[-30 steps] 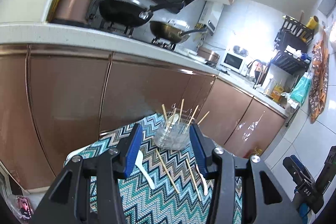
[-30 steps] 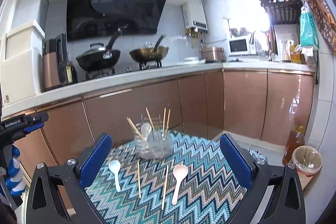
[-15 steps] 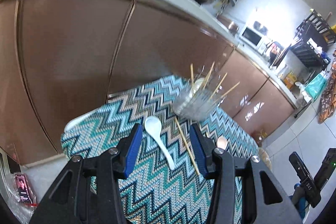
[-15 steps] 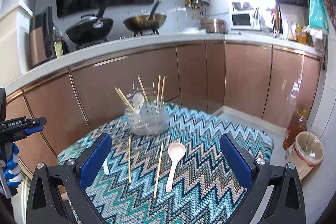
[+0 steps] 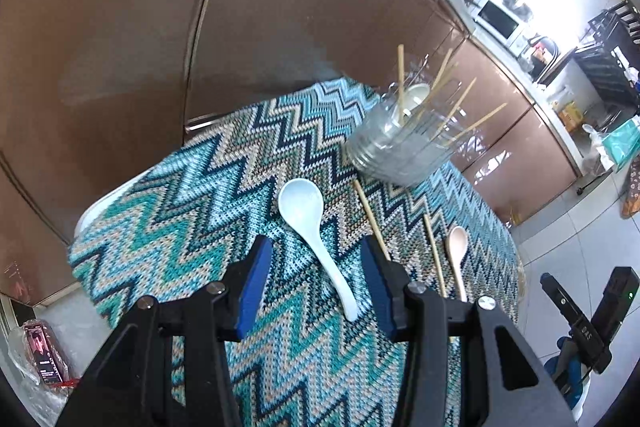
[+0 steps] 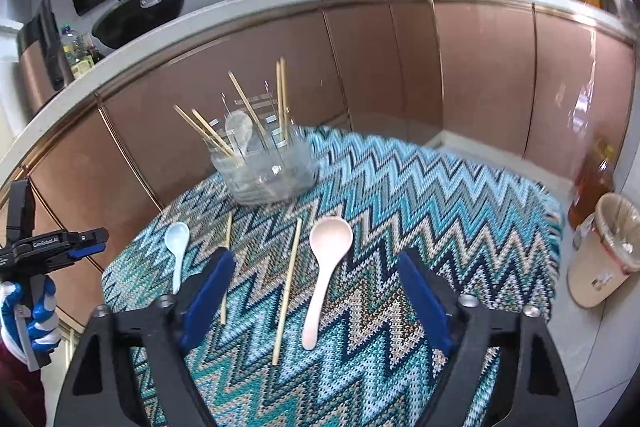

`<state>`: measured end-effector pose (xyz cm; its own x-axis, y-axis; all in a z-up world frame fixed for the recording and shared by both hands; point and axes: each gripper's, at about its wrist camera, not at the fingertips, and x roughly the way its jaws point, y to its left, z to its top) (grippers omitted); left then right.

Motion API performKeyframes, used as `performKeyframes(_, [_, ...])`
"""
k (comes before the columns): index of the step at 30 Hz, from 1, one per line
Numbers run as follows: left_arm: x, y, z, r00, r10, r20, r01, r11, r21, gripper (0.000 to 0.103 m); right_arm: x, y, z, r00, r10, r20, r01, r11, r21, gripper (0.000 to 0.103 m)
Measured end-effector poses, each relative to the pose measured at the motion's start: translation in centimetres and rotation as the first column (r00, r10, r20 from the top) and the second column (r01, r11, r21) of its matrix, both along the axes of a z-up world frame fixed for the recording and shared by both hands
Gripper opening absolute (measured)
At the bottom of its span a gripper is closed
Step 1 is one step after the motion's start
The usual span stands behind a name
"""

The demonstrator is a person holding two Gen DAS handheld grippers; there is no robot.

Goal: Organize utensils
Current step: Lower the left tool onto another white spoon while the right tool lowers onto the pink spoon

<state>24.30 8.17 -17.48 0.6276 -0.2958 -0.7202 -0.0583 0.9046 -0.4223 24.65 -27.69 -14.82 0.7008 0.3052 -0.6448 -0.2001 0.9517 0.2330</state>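
A clear glass jar [image 5: 396, 147] [image 6: 266, 167] holding several chopsticks and a spoon stands at the far side of the zigzag cloth. A pale blue spoon [image 5: 310, 227] [image 6: 177, 245] lies on the cloth; my left gripper [image 5: 316, 263] hovers open over its handle, pads apart from it. A pink spoon [image 6: 326, 259] [image 5: 457, 253] lies further right with a chopstick [image 6: 288, 285] beside it. My right gripper [image 6: 314, 281] straddles both from above; its jaws are closing and touch neither. Another chopstick [image 6: 226, 267] [image 5: 370, 213] lies between the two spoons.
The table's zigzag cloth [image 6: 420, 195] ends close to copper-coloured kitchen cabinets [image 6: 380, 67]. A waste bin [image 6: 604, 251] and an oil bottle [image 6: 590, 183] stand on the floor at the right. A gloved hand [image 6: 28, 315] holds the left gripper's handle.
Both grippers have dropped and tilted down toward the cloth. The left now frames the blue spoon, the right the pink spoon and a chopstick. The right jaws have narrowed.
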Motion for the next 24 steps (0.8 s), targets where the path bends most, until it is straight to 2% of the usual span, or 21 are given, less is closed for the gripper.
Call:
performKeyframes(2, [1.3,0.0,-1.0,1.0,-0.012,-0.023,0.012,1.0,-0.007,0.044,1.4,-0.3,-1.0,0.999,0.019,-0.041,-0.018,1.0,0.022,0.063])
performKeyframes(5, [2.8,0.3,-2.0,0.999,-0.026,-0.045,0.025,0.999,-0.021,0.044,3.3,-0.6,-2.3,0.995,0.044,-0.094,-0.04,0.998,0.042,0.058])
performKeyframes(15, [8.3,1.4,-5.7,0.988,-0.046,-0.147,0.028,0.992,-0.122,0.044,8.2,-0.4,-5.5,0.972,0.122,-0.201,-0.113,0.992,0.059,0.054])
performKeyframes(24, [10.5,1.0,-8.1,0.976,-0.067,-0.209,0.035,0.988,-0.153,0.031,11.7,-1.0,-7.0,0.953,0.171,-0.251,-0.162,0.985,0.056,0.052])
